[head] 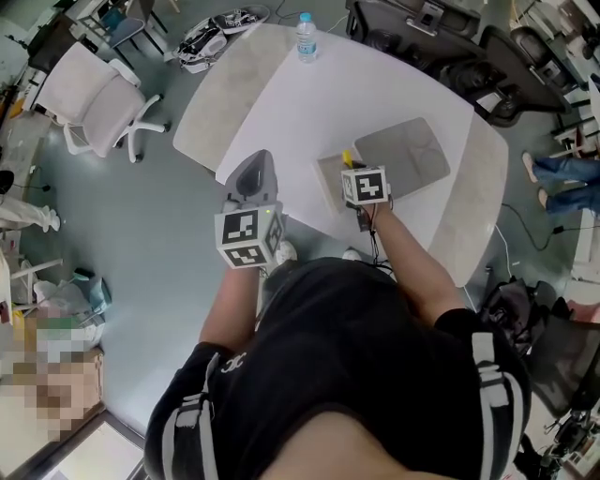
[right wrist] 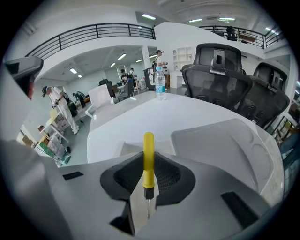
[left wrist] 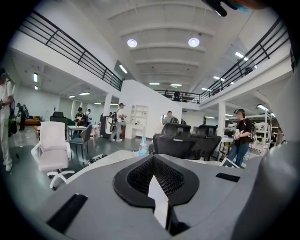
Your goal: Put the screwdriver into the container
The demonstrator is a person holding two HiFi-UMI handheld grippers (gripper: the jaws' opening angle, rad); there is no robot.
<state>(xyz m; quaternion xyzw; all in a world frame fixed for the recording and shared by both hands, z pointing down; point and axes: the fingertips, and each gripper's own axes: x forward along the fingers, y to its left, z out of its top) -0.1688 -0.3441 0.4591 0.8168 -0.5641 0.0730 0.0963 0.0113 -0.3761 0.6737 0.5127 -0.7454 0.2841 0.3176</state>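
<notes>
A yellow-handled screwdriver (right wrist: 148, 159) sits between the jaws of my right gripper (right wrist: 146, 190), handle pointing forward and metal shaft toward the camera; the gripper is shut on it. In the head view the right gripper (head: 356, 176) hovers over a small shallow grey container (head: 327, 185) on the white table (head: 281, 103), with the screwdriver's yellow tip (head: 347, 157) showing above the marker cube. The container's rim (right wrist: 123, 149) shows just beyond the jaws. My left gripper (head: 251, 180) hangs at the table's near left edge, its pads (left wrist: 157, 192) together with nothing between them.
A larger flat grey tray (head: 405, 153) lies right of the container. A water bottle (head: 306, 37) stands at the table's far edge. A white office chair (head: 98, 98) is to the left and black chairs (head: 422, 28) stand beyond the table. People stand in the background.
</notes>
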